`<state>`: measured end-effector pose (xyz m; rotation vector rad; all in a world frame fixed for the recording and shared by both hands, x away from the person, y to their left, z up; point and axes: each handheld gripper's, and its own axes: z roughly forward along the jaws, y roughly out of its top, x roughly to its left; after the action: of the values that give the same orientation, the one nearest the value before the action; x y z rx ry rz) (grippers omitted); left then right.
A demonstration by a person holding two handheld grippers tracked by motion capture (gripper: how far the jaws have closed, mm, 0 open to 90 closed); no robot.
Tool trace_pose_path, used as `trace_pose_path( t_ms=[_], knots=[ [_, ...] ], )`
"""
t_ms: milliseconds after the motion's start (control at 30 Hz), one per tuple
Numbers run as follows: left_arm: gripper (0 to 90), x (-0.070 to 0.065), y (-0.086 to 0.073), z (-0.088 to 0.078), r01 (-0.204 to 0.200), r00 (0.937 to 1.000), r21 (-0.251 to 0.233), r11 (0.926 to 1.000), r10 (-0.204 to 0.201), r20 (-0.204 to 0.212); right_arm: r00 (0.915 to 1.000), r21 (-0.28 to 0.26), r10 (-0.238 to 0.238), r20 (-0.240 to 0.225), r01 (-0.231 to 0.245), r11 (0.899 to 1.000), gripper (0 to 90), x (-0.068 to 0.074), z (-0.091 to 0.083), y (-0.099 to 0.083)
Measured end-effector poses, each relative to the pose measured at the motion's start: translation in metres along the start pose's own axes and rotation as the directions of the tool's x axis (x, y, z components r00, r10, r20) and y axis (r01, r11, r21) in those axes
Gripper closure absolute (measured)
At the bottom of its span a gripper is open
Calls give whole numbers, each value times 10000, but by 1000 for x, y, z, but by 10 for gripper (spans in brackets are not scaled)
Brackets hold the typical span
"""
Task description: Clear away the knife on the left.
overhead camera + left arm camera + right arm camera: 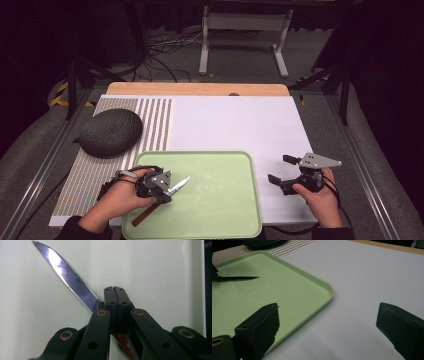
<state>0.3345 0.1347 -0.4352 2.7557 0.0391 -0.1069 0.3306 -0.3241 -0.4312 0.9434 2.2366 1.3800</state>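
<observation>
The left gripper (115, 293) has its two fingers (109, 298) pressed together on one knife (165, 195), pinching it where the blade meets the reddish-brown handle. In the left gripper view the blade (66, 273) runs up and to the left from the fingers, its serrated edge on the upper side, and the handle slants down below them. In the high view the knife's long axis lies on a diagonal: the tip points toward the far right over the tray (225, 200), and the handle end points back toward the tray's near left corner. Whether that end rests on the tray or hangs just above it is hard to tell from here.

There is one green tray, with the knife over its left part. The right gripper (280, 169) sits off the tray's right edge, above the white surface (235, 125), its two fingers (260, 325) spread wide with nothing between them. Beyond the tray's far left corner lies one dark oval stone (111, 133) on one striped mat (155, 125).

No brand, label or writing can be read on the knife, the tray or the grippers.
</observation>
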Motion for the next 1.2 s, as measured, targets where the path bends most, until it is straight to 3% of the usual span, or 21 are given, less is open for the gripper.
trace_pose_path(
  t_ms=[400,1200],
  knots=[
    [898,1,1,3,-50,10000,193,9998,50,9,10000,3,-31,-6,31,10000,56,0,0,0],
    [898,12,-20,-5,951,9951,-96,9954,-953,-267,10000,49,-35,9,35,10000,55,-1,-1,-1]
  ],
)
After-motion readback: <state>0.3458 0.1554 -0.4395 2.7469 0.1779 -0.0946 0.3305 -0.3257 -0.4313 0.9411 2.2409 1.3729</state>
